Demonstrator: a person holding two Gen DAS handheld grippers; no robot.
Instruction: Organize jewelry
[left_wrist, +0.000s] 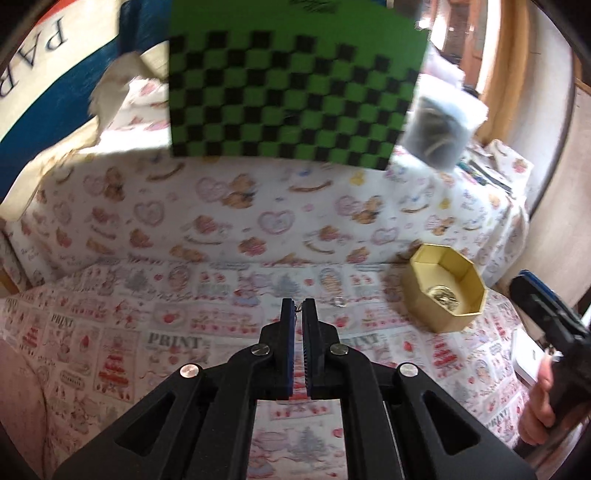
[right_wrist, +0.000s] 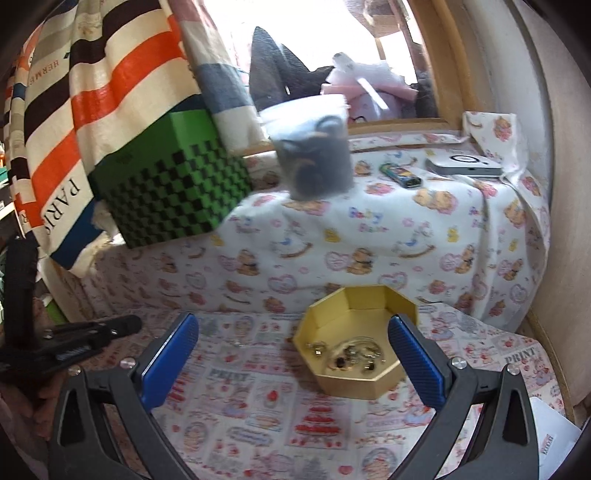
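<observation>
Your left tongs (left_wrist: 299, 304) are pinched nearly closed on a thin chain (left_wrist: 300, 303) at their tips. Your right tongs (right_wrist: 291, 347) gape wide and empty before the gold octagonal box (right_wrist: 369, 384), jewelry (right_wrist: 347, 356) lying inside it.

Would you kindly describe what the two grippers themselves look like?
Both are matte black, angular linkages with triangular cut-outs and silver pivot bolts. The left gripper and right gripper carry blue ribbed finger pads. No cables or markings show.

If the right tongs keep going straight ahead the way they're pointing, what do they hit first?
Probably the gold octagonal box, open with jewelry inside; it sits just ahead between the open right tongs, though depth is unclear.
</observation>
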